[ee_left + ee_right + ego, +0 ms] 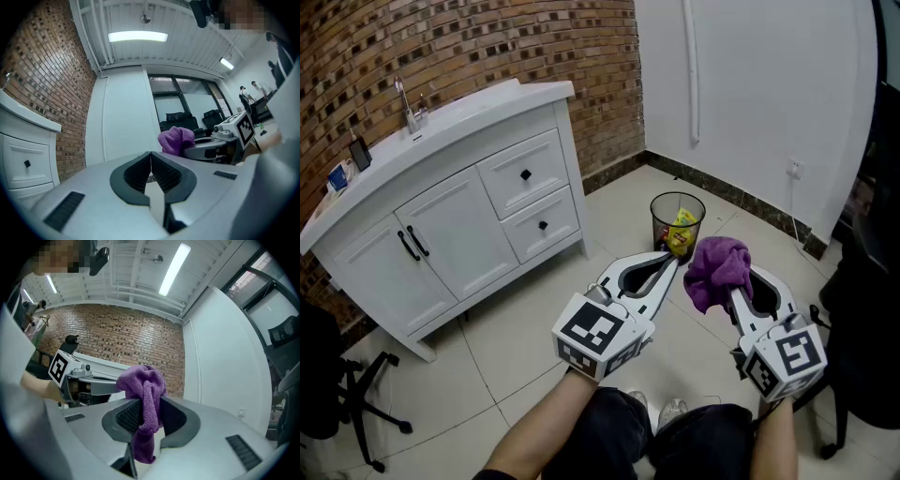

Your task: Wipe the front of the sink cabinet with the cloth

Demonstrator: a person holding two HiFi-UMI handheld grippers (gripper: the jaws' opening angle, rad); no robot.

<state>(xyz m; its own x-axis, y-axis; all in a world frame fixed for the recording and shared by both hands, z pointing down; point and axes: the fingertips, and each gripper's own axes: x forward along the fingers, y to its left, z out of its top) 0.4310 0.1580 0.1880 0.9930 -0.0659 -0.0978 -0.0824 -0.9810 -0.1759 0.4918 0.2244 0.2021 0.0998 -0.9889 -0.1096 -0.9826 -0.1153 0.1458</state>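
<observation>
Right gripper view, nearest thing first: what sits in the claw?

The right gripper [150, 411] is clamped on the purple cloth [143, 380]. One bunch stands above the pads and a tail hangs down between them.

And the other claw?

In the left gripper view, the left gripper [151, 161] has its jaws pressed together with nothing between them. That view alone shows a ceiling light [138, 36], dark windows with office chairs behind them, and people [255, 86] standing far off at the right.

What does the head view add?

It shows the tiled floor [534, 328], which neither gripper view shows. Both grippers are held over it, above the person's knees. The cloth is bunched at the right gripper's tip, well apart from the sink cabinet [469, 234].

Any containers?

A black mesh waste bin [659, 223] stands on the floor just beyond the left gripper's tips, with a yellow wrapper [682, 228] in it. I cannot make out anything else inside.

And farther off?

The white cabinet stands against the brick wall [487, 47]. Its two doors and two drawers are shut, with black handles and knobs. A faucet [408, 103] rises from the top, and a small dark object [361, 152] stands near the counter's left end. The base of an office chair [361, 408] sits on the floor near the cabinet's left end.
</observation>
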